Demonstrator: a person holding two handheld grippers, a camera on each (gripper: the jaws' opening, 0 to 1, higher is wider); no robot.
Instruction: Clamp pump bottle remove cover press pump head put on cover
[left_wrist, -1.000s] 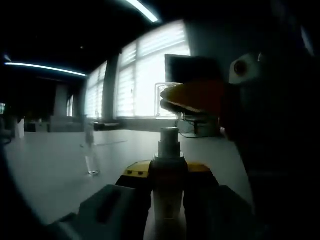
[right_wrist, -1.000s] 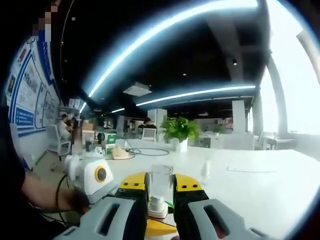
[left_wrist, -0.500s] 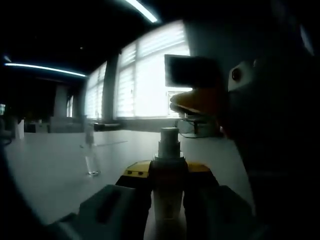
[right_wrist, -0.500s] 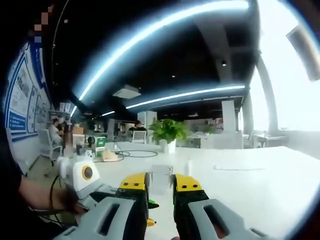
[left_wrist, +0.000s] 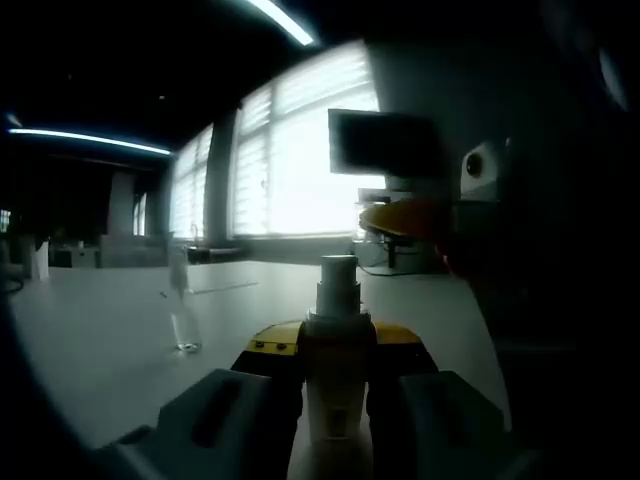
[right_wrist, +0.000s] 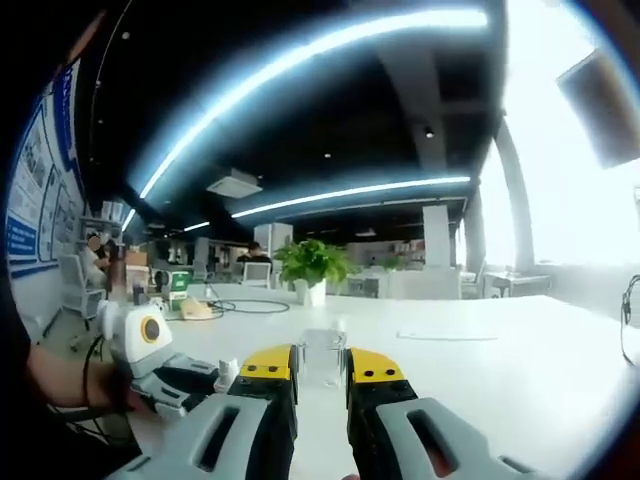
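The pump bottle (left_wrist: 335, 405) stands upright between my left gripper's (left_wrist: 338, 345) jaws, which are shut on its body. Its bare pump head (left_wrist: 338, 282) sticks up above them with no cover on it. The yellow tip of my right gripper (left_wrist: 408, 218) hangs up and to the right of the pump head, apart from it. In the right gripper view, my right gripper (right_wrist: 322, 368) is shut on the clear cover (right_wrist: 322, 350). My left gripper (right_wrist: 185, 378), held by a hand, sits low on the left there.
A small clear bottle (left_wrist: 183, 312) stands on the white table (right_wrist: 480, 370) to the left. A dark monitor (left_wrist: 385, 143) hangs before bright windows. A potted plant (right_wrist: 308, 268) and cables lie at the table's far end, with people seated beyond.
My right gripper has carried the clear cover away from the pump head, rightward in the left gripper view. The bottle stays clamped in my left gripper.
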